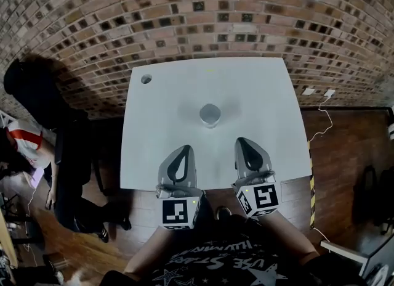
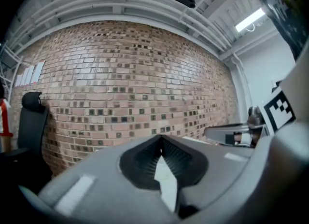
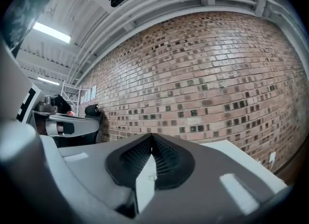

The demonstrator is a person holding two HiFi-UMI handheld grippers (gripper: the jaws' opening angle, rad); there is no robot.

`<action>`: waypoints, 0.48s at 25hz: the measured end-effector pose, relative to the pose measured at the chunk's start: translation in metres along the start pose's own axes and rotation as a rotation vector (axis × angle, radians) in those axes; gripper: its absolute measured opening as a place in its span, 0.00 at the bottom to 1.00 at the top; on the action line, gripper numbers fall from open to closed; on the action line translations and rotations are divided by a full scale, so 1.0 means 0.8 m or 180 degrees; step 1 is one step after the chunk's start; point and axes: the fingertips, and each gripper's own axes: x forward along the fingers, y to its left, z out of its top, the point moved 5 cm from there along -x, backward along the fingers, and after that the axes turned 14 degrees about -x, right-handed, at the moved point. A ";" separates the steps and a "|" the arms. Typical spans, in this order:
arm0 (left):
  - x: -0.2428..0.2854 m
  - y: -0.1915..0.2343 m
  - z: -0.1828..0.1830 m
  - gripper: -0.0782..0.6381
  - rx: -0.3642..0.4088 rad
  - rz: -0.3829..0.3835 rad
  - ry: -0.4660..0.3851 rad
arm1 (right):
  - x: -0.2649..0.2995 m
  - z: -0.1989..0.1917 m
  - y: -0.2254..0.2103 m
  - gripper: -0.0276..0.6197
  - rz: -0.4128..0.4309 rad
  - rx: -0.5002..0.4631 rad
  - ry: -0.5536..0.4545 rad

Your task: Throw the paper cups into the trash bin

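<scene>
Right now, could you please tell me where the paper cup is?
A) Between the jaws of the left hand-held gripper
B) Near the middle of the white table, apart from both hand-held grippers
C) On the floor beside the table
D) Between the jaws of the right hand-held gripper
B: in the head view the paper cup stands near the middle of the white table, ahead of the shut left hand-held gripper and right hand-held gripper, touching neither.

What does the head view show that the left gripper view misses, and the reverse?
Only the head view: the pale round paper cup on the white square table, ahead of the left gripper and the right gripper, both shut. Only the left gripper view: the bright ceiling strip light. Both: the red brick wall and the black office chair.
</scene>
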 end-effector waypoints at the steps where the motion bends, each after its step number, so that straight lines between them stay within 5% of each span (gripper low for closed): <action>1: 0.006 0.005 -0.001 0.12 0.0018 -0.0032 0.0006 | 0.008 -0.003 0.002 0.05 -0.0006 -0.0008 0.0016; 6: 0.031 0.031 -0.008 0.12 -0.0016 -0.0143 0.0038 | 0.045 -0.021 0.018 0.06 0.0048 -0.0092 0.0142; 12: 0.053 0.061 -0.019 0.12 -0.0036 -0.0236 0.0107 | 0.065 -0.038 0.033 0.22 -0.0003 -0.0052 0.0343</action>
